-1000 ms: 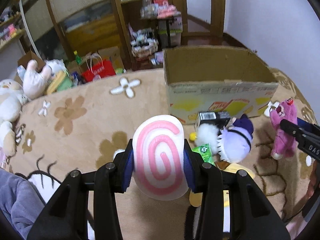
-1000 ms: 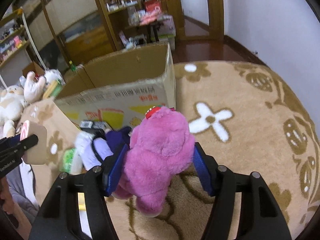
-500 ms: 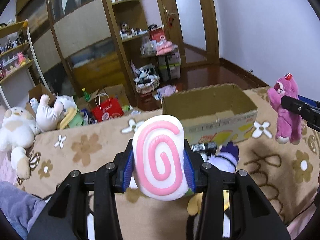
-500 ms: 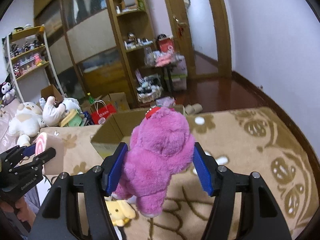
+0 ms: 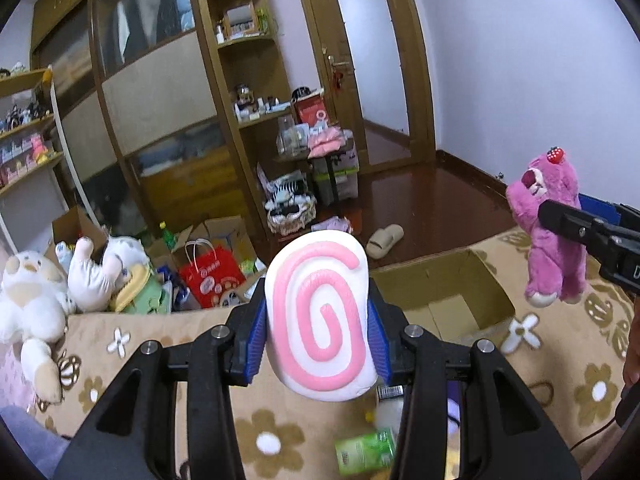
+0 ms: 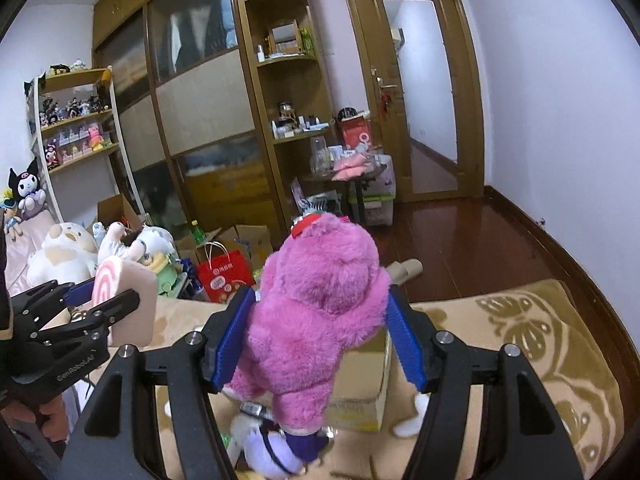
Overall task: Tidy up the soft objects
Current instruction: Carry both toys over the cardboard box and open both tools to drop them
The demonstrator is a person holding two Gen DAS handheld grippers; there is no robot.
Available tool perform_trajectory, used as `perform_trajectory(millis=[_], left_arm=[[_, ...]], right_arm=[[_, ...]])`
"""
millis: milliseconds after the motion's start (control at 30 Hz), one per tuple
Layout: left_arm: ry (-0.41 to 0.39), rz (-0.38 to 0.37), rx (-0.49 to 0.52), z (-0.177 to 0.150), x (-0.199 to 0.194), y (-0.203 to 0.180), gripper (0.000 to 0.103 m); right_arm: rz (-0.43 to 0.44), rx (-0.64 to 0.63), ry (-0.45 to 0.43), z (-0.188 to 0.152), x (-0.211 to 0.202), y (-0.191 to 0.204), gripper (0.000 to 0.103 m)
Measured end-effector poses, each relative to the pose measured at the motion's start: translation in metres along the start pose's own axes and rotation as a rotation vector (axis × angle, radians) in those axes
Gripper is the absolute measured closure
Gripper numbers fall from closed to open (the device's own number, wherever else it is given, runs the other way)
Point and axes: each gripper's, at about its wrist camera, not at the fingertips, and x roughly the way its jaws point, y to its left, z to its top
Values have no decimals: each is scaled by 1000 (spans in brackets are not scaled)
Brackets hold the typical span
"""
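Two tools clamped: left [image 5: 316, 344] on swirl cushion [image 5: 320, 316], right [image 6: 320, 344] on pink bear [image 6: 316, 316] (open carton [image 5: 448, 296] below).

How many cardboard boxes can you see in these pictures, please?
3: the open brown cardboard box on the tan flowered rug, a second open box beside the white plush toys at far left, and a third behind the red paper bag. Others may be hidden.

1. Evenly and fairly brightly lit indoors, probably from overhead.
2. Strong fisheye bending at edges, black vignette in corners.
3. Soft glare on the dark wooden floor [image 6: 472, 240] and glass door panel [image 5: 372, 60].
4. Slightly blurred near the lower edge; faint shadows only.
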Motion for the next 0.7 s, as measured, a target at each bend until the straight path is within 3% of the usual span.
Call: perform_trajectory(millis=[200,700], left_arm=[[-14,-30,-3,4,31,-8,61],[90,-62,-7,-34,113,-20,60]], right_arm=[[19,10,-2,-5,25,-2,34],[-24,12,55,-42,91,-24,32]])
